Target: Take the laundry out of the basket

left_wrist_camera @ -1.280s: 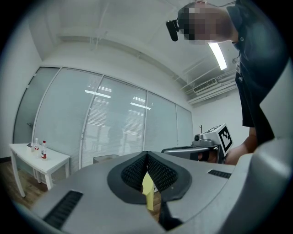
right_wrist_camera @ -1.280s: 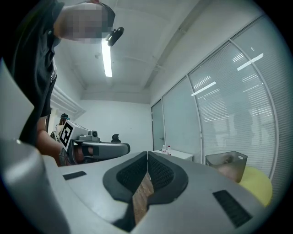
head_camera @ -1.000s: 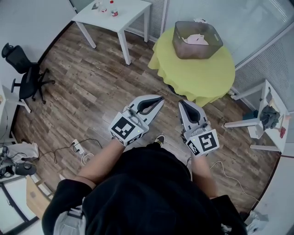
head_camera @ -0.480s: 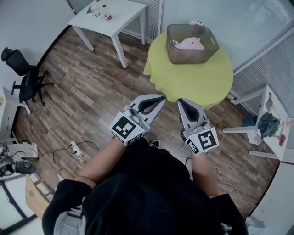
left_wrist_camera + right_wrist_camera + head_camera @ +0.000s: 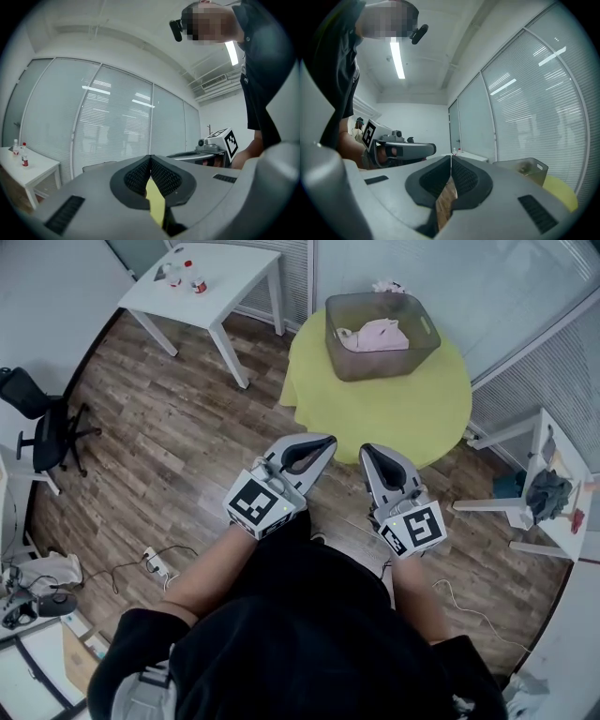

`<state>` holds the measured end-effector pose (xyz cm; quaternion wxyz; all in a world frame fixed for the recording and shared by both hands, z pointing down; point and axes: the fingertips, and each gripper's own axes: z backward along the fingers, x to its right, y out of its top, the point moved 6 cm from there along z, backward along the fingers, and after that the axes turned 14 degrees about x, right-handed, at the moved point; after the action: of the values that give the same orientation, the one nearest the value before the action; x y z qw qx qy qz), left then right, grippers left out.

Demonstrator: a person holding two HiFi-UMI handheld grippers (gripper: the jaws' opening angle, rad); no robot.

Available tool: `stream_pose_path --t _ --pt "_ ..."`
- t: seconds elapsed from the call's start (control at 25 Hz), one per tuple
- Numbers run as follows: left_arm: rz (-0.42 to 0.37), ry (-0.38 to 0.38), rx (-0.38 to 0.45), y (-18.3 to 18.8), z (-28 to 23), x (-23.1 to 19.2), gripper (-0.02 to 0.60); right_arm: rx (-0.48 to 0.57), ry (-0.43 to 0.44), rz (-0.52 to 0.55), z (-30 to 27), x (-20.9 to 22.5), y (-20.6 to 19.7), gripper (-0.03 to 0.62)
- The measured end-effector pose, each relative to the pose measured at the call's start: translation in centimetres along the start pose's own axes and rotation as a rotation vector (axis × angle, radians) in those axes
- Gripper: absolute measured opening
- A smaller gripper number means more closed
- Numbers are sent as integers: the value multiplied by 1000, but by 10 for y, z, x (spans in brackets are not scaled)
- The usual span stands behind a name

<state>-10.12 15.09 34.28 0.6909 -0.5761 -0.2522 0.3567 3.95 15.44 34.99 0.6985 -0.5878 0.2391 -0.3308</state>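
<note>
The round table (image 5: pixel 375 418) under its yellow cloth stands well ahead and bears the gray basket (image 5: pixel 375 364), with pink laundry (image 5: pixel 377 335) heaped inside. The 2 claws, left gripper (image 5: pixel 322 441) and right gripper (image 5: pixel 368 449), are held near the waist and aimed that way. Their jaws are pressed together on nothing, likely just carried for the approach.

Left gripper (image 5: pixel 327 440) and right gripper (image 5: pixel 367 449) side by side, jaws together

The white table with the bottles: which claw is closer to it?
Left. The white table stands ahead and leftward of the left claw; the right claw is beside that one, farther to the right.
</note>
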Motion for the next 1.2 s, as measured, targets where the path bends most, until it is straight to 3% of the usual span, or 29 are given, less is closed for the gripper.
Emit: stream_pose_path --t 0.72,1.2 --pt "40 -160 -18 -16 -78 -160 11 -52 -166 69 -126 87 -19 25" --pt "63 -210 -51 -30 -112 -206 11 -69 -244 80 -154 120 -29 25"
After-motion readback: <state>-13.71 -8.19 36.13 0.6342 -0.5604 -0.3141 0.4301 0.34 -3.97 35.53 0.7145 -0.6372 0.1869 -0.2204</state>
